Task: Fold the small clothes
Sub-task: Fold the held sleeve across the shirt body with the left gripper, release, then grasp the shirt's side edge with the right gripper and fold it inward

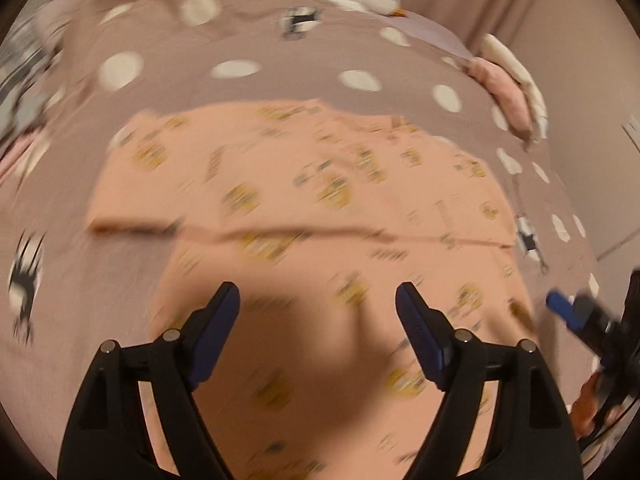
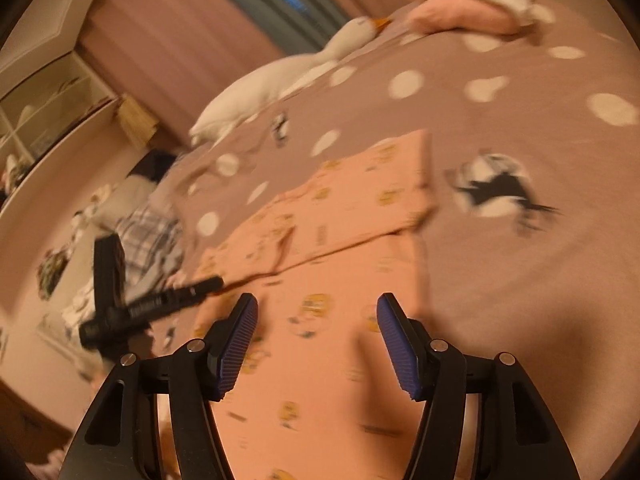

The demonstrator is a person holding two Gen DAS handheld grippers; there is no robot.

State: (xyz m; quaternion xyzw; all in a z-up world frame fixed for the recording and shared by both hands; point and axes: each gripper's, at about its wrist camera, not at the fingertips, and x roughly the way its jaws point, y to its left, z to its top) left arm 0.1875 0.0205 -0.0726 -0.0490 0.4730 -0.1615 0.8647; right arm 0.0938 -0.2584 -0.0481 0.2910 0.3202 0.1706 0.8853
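A peach garment (image 1: 304, 208) with small yellow prints lies flat on the bed, with one folded edge running across it. It also shows in the right wrist view (image 2: 340, 248). My left gripper (image 1: 318, 300) is open and empty just above its near part. My right gripper (image 2: 316, 312) is open and empty above the same garment. The right gripper's blue-tipped finger shows at the right edge of the left wrist view (image 1: 564, 308). The left gripper's black body shows at the left of the right wrist view (image 2: 160, 304). Both views are motion-blurred.
The bedspread (image 1: 248, 72) is mauve with white dots and black-and-white prints. A white goose plush (image 2: 280, 76) and a pink and white pillow (image 2: 460, 12) lie at the far edge. Plaid clothes (image 2: 152, 236) lie at the bed's left side; shelves (image 2: 48, 108) stand beyond.
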